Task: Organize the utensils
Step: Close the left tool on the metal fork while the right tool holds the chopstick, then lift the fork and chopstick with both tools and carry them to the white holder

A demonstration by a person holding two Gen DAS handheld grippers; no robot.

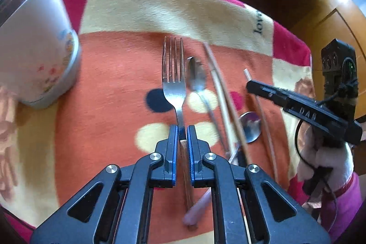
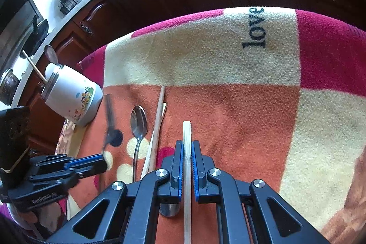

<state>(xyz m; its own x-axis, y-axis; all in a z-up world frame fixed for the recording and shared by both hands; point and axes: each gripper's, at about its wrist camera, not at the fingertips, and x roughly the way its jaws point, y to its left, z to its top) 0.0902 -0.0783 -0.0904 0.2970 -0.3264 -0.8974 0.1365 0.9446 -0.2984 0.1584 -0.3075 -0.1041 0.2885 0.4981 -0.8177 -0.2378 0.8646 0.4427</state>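
the left gripper (image 1: 182,129) is clamped on a fork (image 1: 174,74), held over a fleece blanket (image 1: 114,74) beside a spoon (image 1: 196,77). the right gripper (image 2: 187,148) is clamped on a pale chopstick (image 2: 187,136). only the right wrist view shows the white cup (image 2: 73,100) at the blanket's edge already holding a spoon and a chopstick; the left view cuts off its mouth.
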